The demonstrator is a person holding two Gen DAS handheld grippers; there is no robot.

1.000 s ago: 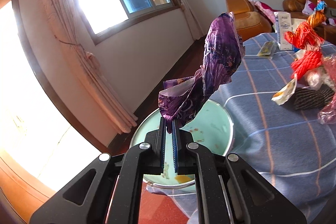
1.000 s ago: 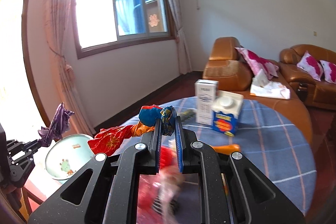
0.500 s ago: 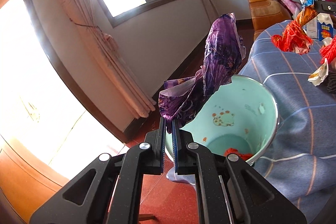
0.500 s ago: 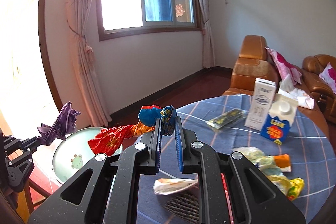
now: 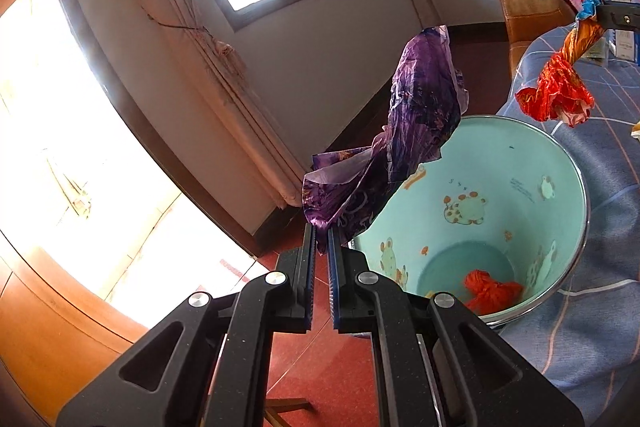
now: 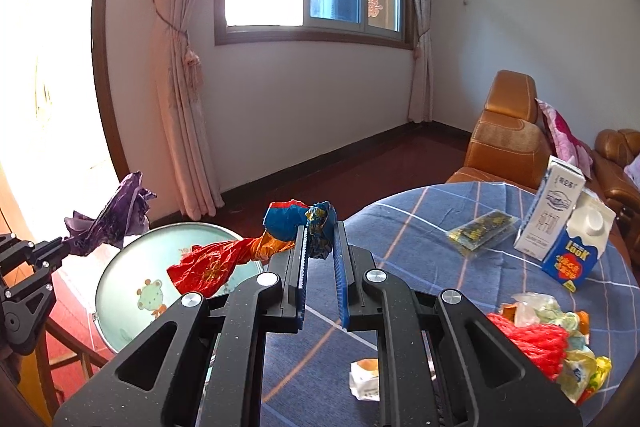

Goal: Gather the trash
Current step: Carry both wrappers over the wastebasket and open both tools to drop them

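Disposal step: I am holding the left gripper (image 5: 321, 239) clamped on the purple wrapper (image 5: 416, 143) and the right gripper (image 6: 320, 239) clamped on the red-and-blue wrapper (image 6: 240, 255), both needing release over the bin (image 5: 520, 195).

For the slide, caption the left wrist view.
Left gripper clamps a purple wrapper beside the rim of the mint bin, red trash inside.
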